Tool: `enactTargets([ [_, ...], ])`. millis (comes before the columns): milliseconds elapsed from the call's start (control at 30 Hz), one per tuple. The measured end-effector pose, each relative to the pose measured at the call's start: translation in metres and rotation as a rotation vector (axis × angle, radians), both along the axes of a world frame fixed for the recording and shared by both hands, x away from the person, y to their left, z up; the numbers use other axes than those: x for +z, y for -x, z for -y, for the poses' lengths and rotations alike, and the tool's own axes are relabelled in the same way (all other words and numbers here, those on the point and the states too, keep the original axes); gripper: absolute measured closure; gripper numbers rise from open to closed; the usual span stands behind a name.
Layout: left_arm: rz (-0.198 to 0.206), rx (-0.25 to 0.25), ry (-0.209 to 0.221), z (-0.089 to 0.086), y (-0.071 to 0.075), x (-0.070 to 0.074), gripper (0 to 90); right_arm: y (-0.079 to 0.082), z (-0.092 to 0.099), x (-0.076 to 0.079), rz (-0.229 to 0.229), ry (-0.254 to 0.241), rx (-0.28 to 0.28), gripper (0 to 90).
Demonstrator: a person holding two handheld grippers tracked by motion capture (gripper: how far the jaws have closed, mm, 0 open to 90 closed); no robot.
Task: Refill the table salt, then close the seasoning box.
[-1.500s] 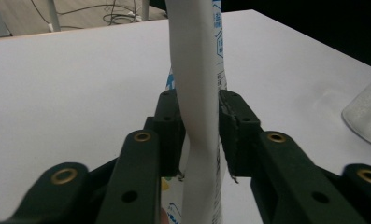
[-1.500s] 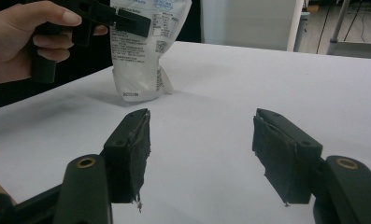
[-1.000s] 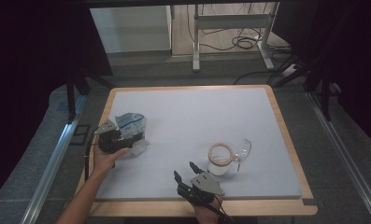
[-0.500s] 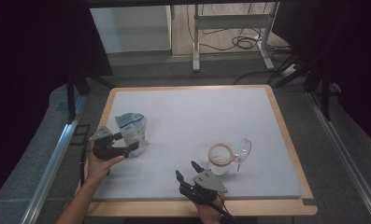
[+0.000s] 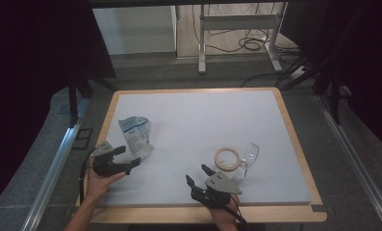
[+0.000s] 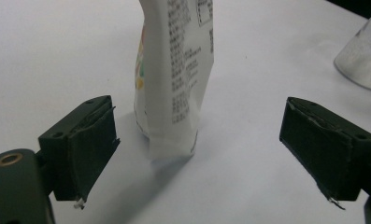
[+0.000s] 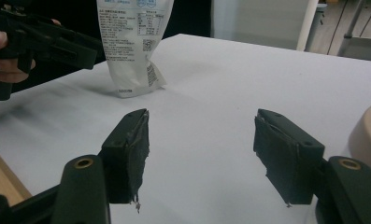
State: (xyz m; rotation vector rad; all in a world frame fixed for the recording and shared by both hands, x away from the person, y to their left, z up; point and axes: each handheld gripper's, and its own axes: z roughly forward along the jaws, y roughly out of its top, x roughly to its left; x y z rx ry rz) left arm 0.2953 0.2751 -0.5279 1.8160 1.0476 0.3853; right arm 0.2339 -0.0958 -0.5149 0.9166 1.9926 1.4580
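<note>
On white table [image 5: 203, 120], left gripper [image 5: 126, 161] released upright pouch [image 5: 135, 134].

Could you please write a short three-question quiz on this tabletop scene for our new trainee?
1. True or false: the left gripper is clamped on the white pouch.
2. Which thing lies nearest the right gripper: A, the tape roll; B, the white pouch?
3. Is the pouch standing or lying flat?

Key:
1. False. Its jaws have just been opening and stand apart from the pouch.
2. A.
3. Standing on the white table top.
</note>
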Motion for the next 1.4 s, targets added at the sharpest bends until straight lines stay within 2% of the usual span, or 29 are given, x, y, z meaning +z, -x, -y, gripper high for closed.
enactTargets([
  [167,0.009,0.002,-0.001,0.002,0.009,-0.001,11.2,0.001,0.010,0.005,0.006,-0.001,0.022,36.5],
  [333,0.019,-0.022,-0.002,0.010,0.018,0.000,11.1,0.005,0.019,0.007,0.003,0.005,0.038,36.9],
  [433,0.019,-0.031,0.002,0.015,0.021,0.000,10.9,0.007,0.025,0.010,0.000,0.004,0.046,40.5],
  [567,0.007,-0.037,-0.006,0.018,0.023,-0.003,10.9,0.009,0.033,0.015,0.005,0.013,0.054,52.6],
  [767,0.002,-0.047,0.013,0.023,0.026,-0.006,11.0,0.016,0.044,0.022,0.024,0.031,0.060,81.1],
  [867,-0.003,-0.054,0.008,0.027,0.026,-0.008,11.0,0.019,0.052,0.027,0.034,0.027,0.062,89.0],
  [1000,-0.005,-0.070,0.000,0.033,0.027,-0.010,11.0,0.024,0.063,0.033,0.048,0.034,0.071,89.8],
  [1400,-0.033,-0.077,-0.009,0.040,0.026,-0.021,11.1,0.037,0.109,0.045,0.081,-0.043,0.062,89.9],
])
